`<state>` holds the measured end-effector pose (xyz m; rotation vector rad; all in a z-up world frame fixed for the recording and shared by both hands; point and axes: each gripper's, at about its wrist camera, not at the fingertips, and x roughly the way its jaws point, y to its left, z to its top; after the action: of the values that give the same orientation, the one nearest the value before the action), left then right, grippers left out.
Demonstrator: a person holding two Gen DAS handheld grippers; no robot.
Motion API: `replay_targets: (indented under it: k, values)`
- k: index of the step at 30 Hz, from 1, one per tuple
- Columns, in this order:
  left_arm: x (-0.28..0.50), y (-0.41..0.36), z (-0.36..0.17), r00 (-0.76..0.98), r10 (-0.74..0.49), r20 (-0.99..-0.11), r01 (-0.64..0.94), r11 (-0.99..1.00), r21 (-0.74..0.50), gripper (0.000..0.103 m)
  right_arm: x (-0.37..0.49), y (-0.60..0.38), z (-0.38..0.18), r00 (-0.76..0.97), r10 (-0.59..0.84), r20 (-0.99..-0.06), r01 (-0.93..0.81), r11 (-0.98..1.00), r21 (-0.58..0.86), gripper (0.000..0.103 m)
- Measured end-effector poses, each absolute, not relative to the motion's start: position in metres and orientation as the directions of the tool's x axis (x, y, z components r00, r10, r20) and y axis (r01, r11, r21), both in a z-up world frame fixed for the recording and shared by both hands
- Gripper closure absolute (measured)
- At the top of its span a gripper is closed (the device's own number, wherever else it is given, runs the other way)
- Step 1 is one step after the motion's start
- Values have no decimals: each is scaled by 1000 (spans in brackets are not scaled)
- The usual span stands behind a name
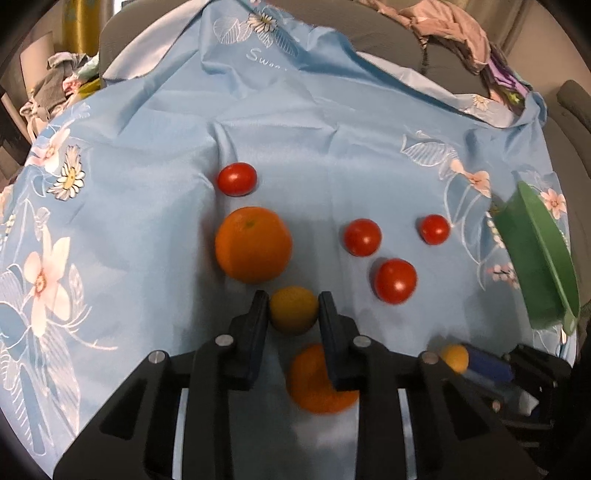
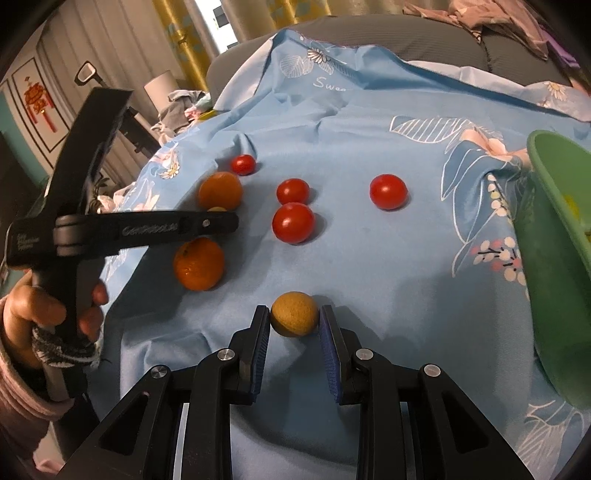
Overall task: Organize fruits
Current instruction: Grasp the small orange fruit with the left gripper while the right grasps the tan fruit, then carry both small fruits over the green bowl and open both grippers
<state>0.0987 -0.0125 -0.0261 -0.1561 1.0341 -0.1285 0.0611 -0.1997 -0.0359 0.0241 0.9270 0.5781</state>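
a lived-in home, likely a bedroom or sitting room: a blue flowered bedsheet [image 2: 369, 122] is draped over grey upholstered furniture [image 2: 424, 40], rumpled clothes [image 1: 454, 33] lie heaped at its far edge, yellow patterned curtains [image 2: 184, 40] hang by a window, and a red knot ornament [image 2: 38, 103] decorates the wall.

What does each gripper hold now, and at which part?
The left gripper clamps a small yellow fruit by its two sides. The right gripper clamps another small yellow fruit the same way.
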Motion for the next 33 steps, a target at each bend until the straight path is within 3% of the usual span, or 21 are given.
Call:
replay_targets:
  k: [33]
  values:
    - [15, -53, 57, 621, -231, -749, 194, 971, -139, 76, 4, -232, 39, 619, 477, -624, -442, 868, 225, 74]
